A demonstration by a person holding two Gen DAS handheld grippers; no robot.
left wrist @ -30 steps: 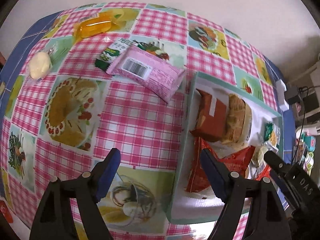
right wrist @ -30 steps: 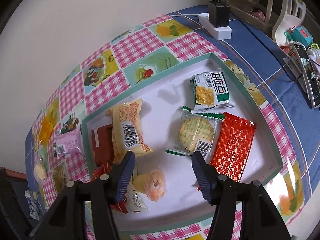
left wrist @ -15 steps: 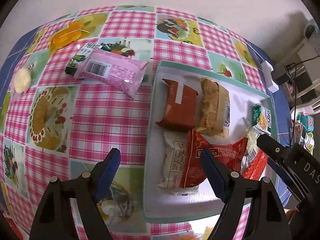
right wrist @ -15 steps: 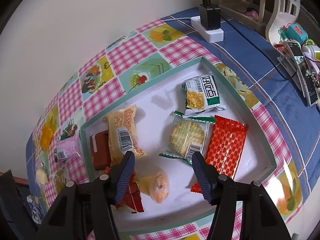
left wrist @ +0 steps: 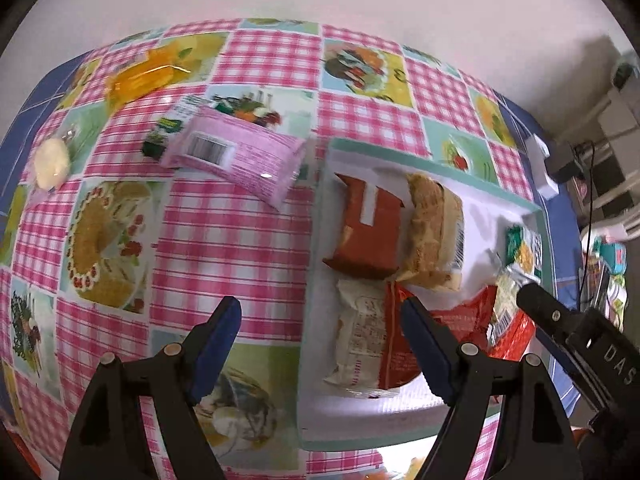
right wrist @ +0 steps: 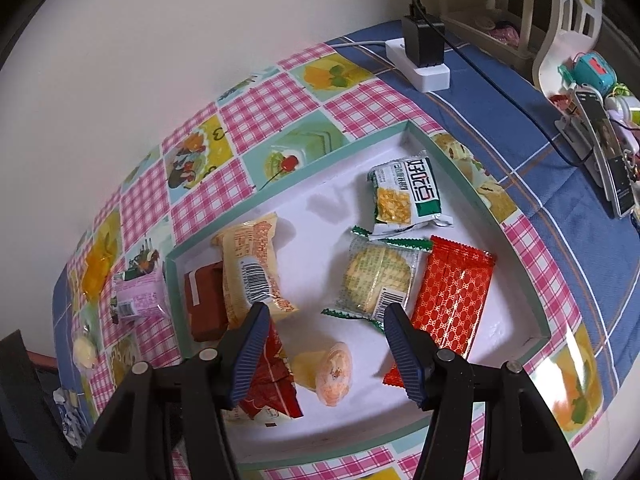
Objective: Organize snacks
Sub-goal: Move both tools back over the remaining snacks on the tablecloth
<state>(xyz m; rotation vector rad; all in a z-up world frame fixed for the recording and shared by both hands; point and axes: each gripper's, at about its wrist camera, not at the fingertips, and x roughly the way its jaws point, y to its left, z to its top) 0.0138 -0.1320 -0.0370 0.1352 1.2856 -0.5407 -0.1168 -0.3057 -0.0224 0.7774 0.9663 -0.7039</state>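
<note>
1. Two handheld grippers hovered over a worktop [left wrist: 224, 240] covered by a pink gingham cloth with printed food pictures. A shallow white tray with a teal rim [right wrist: 448, 160] lay on it and already held most of the snacks.

2. In the right wrist view, the tray held a green-and-white snack pack [right wrist: 406, 200] at upper right, a round cracker pack [right wrist: 376, 280] below it, a red patterned wafer pack [right wrist: 452, 300] to its right, a yellow cake pack [right wrist: 250, 268] and a brown bar [right wrist: 204, 304] at centre left, and a small orange-and-yellow jelly cup [right wrist: 330, 368] near the bottom.

3. The right gripper [right wrist: 324, 344] stood released, its jaws apart with nothing between them, above the jelly cup.

4. The left gripper [left wrist: 320, 328] was also released and empty, its jaws straddling the tray's left rim in the lower middle of the left wrist view.

5. Four snacks lay outside the tray, in the upper left of the left wrist view: a pink wrapped pack [left wrist: 240, 156] just beside the tray's corner, a green pack [left wrist: 176, 124] partly under it, an orange jelly [left wrist: 144, 76] farther up, and a pale round sweet [left wrist: 52, 160] at the far left.

6. Judging by this, sorting was well along, with a pause between pickups.

7. The next move likely called for the left gripper to travel up-left to the pink pack, close across its narrow width, and carry it into bare tray space.
</note>
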